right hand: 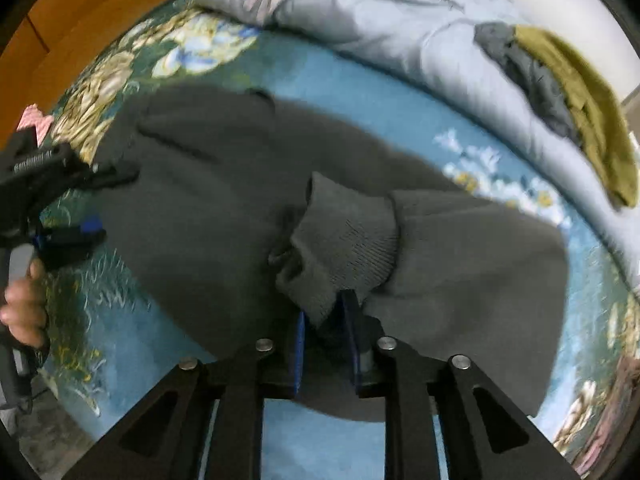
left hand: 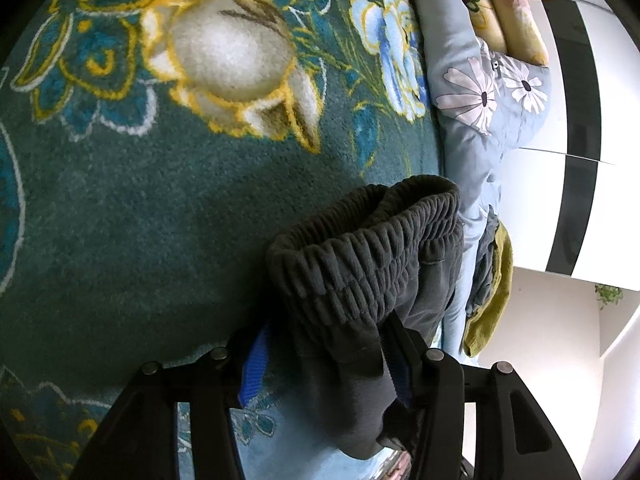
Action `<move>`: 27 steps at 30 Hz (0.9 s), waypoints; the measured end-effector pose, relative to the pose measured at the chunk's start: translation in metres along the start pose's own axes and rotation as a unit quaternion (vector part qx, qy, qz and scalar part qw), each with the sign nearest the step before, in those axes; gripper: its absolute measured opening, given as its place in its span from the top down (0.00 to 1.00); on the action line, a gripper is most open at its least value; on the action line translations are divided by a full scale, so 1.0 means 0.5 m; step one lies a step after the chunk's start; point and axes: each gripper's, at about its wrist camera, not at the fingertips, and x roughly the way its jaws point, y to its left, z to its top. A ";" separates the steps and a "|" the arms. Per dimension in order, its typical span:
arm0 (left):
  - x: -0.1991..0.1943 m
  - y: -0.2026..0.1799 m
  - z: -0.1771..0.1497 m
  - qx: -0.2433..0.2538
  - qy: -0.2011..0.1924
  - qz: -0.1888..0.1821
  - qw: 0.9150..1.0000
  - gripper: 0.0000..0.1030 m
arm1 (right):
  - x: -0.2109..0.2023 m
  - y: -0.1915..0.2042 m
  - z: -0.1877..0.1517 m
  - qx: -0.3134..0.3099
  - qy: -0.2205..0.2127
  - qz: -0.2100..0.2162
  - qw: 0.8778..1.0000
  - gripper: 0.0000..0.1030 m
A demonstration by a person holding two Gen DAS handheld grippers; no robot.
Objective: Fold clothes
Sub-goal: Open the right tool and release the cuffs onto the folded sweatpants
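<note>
Spread over a teal floral blanket (left hand: 120,208) on the bed, our dark grey sweatpants (right hand: 208,200) lie mid-frame, left tool (left hand: 320,364) clamped on the waistband (left hand: 360,240), right tool (right hand: 325,344) clamped on a ribbed cuff (right hand: 344,240), which we judge should next cross to the waistband.

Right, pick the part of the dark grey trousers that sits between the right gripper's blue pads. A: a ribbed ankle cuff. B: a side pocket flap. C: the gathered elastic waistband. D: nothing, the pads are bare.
A: the right wrist view shows the ribbed cuff of the trousers running down between the right gripper pads; the waistband is at the left gripper.
</note>
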 end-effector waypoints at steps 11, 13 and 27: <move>-0.026 -0.040 -0.023 0.026 -0.066 0.045 0.996 0.68 | -0.177 -0.250 -0.093 0.213 -0.132 0.093 0.964 0.54; -0.050 -0.064 -0.022 0.037 -0.080 0.043 0.995 0.70 | -0.188 -0.287 -0.115 0.245 -0.144 0.099 0.954 0.54; -0.075 -0.495 -0.332 0.517 -0.178 0.173 0.819 0.70 | -0.212 -0.376 -0.229 0.346 -0.203 0.166 0.901 0.54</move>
